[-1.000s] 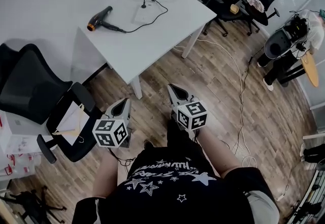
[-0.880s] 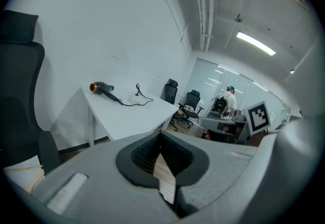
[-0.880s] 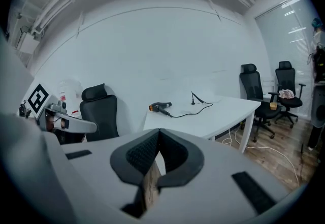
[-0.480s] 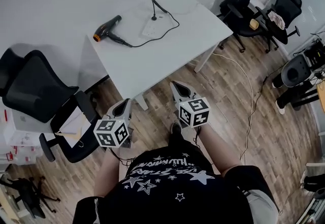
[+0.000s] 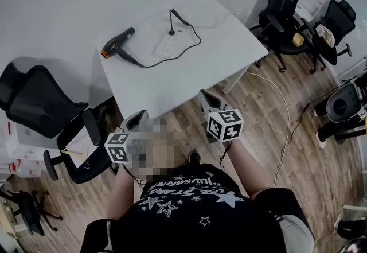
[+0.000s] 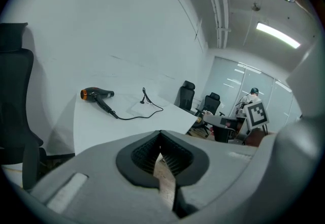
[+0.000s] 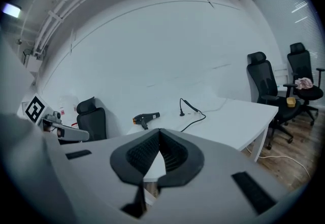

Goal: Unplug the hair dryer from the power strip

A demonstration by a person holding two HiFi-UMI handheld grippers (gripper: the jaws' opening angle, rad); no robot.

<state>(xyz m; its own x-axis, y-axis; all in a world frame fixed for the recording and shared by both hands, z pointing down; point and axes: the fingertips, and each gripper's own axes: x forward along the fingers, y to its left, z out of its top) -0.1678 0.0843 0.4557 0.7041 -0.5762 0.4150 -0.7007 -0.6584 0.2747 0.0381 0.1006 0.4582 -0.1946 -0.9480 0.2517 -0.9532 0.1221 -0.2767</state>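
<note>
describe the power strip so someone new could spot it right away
Find the white table against the wall. Near its far edge, right of the black hair dryer, lies the power strip: a flat white bar, nearly blending into the tabletop, with one black plug standing in it.

Left gripper (image 5: 136,121) and right gripper (image 5: 205,98) are held side by side at lower centre of the head view, tips directed toward the upper frame; both jaw pairs are closed together, nothing gripped
</note>
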